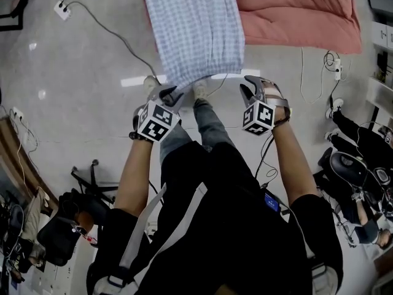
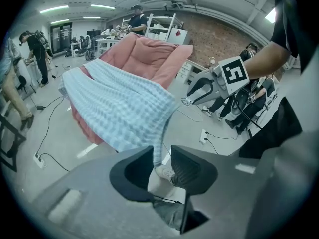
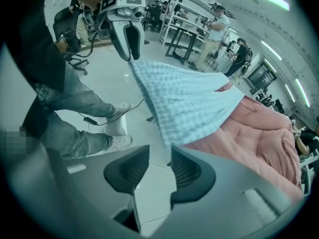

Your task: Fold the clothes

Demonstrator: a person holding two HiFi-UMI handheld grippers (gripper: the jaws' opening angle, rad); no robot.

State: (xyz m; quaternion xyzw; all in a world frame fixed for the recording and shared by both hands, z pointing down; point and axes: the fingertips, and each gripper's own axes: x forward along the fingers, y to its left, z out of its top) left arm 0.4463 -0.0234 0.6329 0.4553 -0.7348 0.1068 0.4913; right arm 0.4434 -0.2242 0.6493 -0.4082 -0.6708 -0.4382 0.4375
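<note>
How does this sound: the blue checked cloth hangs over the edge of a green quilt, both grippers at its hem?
The quilt is pink, not green; the head view shows it. The blue checked cloth does hang over its edge, with the left gripper and right gripper at its hem.

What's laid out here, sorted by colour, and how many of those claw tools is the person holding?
Blue checked cloth: 1
Pink quilt: 1
Grippers: 2 (left gripper, right gripper)
Total: 4
</note>
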